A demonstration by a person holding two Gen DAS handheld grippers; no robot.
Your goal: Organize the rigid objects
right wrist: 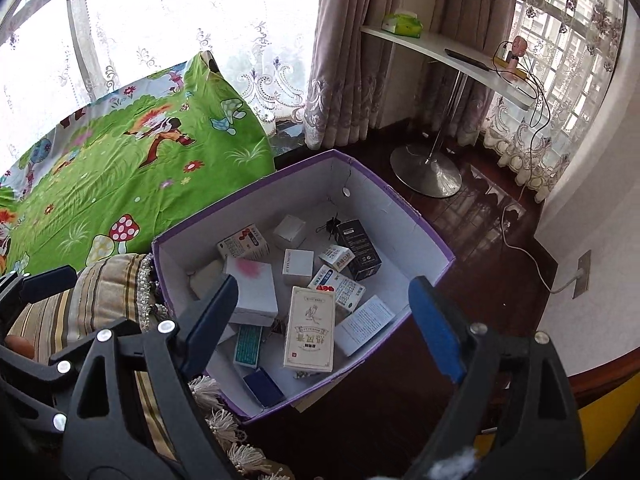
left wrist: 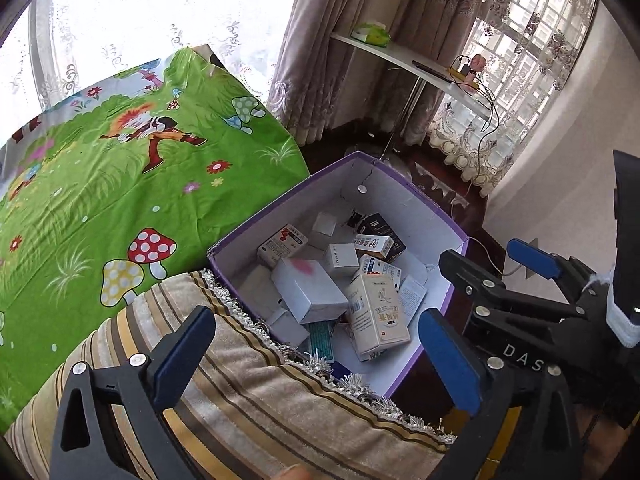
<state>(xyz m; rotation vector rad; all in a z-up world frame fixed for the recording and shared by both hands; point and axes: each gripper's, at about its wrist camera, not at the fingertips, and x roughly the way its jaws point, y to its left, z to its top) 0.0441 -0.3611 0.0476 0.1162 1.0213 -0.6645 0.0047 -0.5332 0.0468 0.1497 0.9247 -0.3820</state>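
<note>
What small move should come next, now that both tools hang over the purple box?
Probably draw both tools back toward the bed for the next item. The left tool and right tool both stand open with nothing between their pads, and the purple box already holds a loose pile, with the tall cream carton lying on top. No loose item shows on the green bedsheet, so look elsewhere.

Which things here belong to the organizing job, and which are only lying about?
Job: purple box; small cartons inside it, e.g. tall beige carton, black carton; left hand-held gripper; right hand-held gripper.

Lying about: striped cushion; green cartoon sheet; tissue pack.
</note>
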